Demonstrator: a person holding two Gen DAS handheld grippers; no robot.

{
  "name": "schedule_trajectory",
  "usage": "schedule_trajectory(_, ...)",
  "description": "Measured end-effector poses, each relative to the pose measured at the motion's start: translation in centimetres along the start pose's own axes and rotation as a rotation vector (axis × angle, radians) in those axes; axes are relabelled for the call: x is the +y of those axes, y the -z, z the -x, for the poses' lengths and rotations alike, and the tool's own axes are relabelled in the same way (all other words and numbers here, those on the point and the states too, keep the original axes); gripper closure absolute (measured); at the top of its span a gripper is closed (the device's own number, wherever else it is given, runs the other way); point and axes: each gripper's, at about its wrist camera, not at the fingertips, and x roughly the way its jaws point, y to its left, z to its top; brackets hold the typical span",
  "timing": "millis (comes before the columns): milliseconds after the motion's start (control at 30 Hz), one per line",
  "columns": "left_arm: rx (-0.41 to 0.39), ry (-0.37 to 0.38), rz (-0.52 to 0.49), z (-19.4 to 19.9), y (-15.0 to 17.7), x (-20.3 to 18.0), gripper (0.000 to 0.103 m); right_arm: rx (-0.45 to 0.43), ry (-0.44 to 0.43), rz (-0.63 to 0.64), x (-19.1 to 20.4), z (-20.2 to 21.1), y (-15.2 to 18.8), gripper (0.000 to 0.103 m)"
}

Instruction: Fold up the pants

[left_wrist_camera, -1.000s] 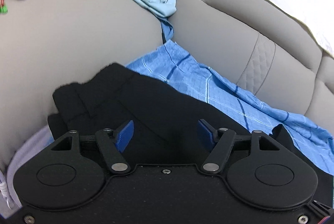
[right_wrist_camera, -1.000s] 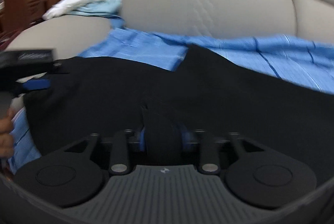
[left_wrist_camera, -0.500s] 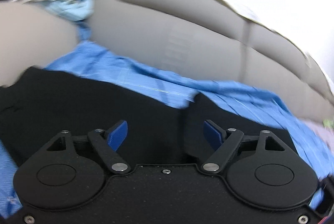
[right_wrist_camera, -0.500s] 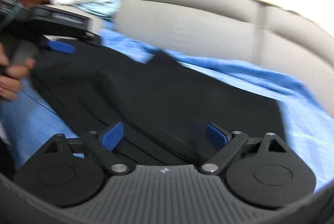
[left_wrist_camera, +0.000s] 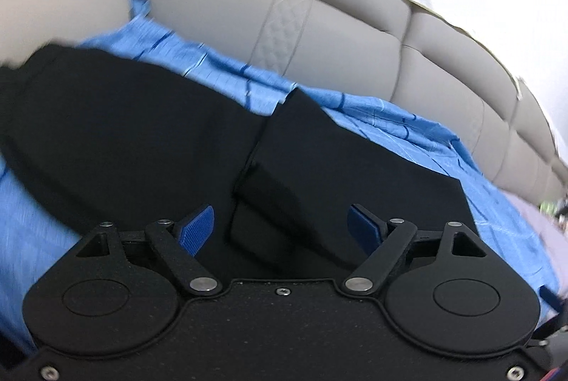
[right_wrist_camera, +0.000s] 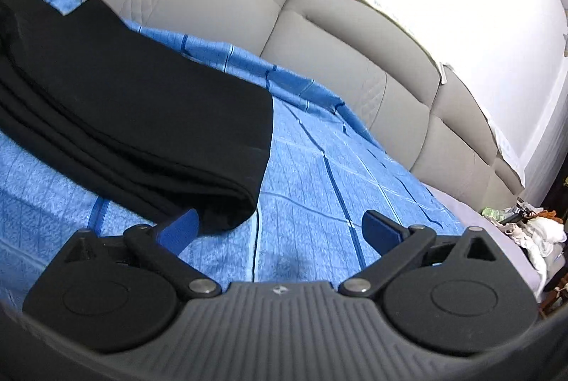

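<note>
In the left wrist view, the left hand-held gripper (left_wrist_camera: 280, 226) stands wide open with nothing between its blue pads, and the black pants (left_wrist_camera: 142, 147) lie straight ahead of it and to its left on a blue striped sheet (left_wrist_camera: 401, 125) that covers the sofa (left_wrist_camera: 319, 37). A folded layer of the pants ends in a thick, loose edge just beyond the gap between the jaws; the cloth looks soft, light and limp, so it should sag wherever it is not held, and I would judge that doubled edge the best place to pinch, deep enough to catch every layer. In the right wrist view, the right hand-held gripper (right_wrist_camera: 280, 230) is also spread wide and holds nothing. Here the pants (right_wrist_camera: 135, 97) run away to its left, with a stacked end just ahead of the left pad, apparently touching or nearly so, though I cannot tell which. The layers there sit one over another and could slide apart on the smooth sheet (right_wrist_camera: 337, 189), so a firm grip near a corner seems wise.
</note>
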Motion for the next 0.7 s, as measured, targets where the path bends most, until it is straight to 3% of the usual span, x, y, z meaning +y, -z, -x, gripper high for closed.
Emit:
schedule_trajectory(200,0.076,0.017,0.17,-0.7,0.8,0.4,0.023,-0.049,0.03,-0.052,-0.6,-2.0,0.2,0.0)
schedule_trajectory(333,0.019,-0.048,0.226,-2.7,-0.1,-0.4,0.017,-0.053,0.044,-0.118,-1.7,-3.3,0.5,0.0)
schedule_trajectory(400,-0.024,-0.092,0.241,-3.8,-0.5,-0.8,0.02,-0.057,0.043,-0.15,-2.2,-3.5,0.8,0.0)
schedule_trajectory(467,-0.063,-0.173,0.225,-4.7,-0.9,-1.7,0.065,-0.058,0.03,-0.185,-2.6,-3.5,1.1,0.0)
schedule_trajectory(500,-0.041,-0.218,0.213,-5.4,-1.0,-2.0,0.092,-0.059,0.025,-0.195,-2.7,-3.5,1.2,0.0)
schedule_trajectory(600,-0.062,-0.244,0.211,-4.8,-0.8,-2.7,0.093,-0.047,0.018,-0.221,-3.4,-3.7,1.2,0.0)
schedule_trajectory(700,-0.102,-0.293,0.089,-3.3,0.2,-4.3,0.093,-0.023,0.01,-0.27,-4.5,-3.7,1.6,0.0)
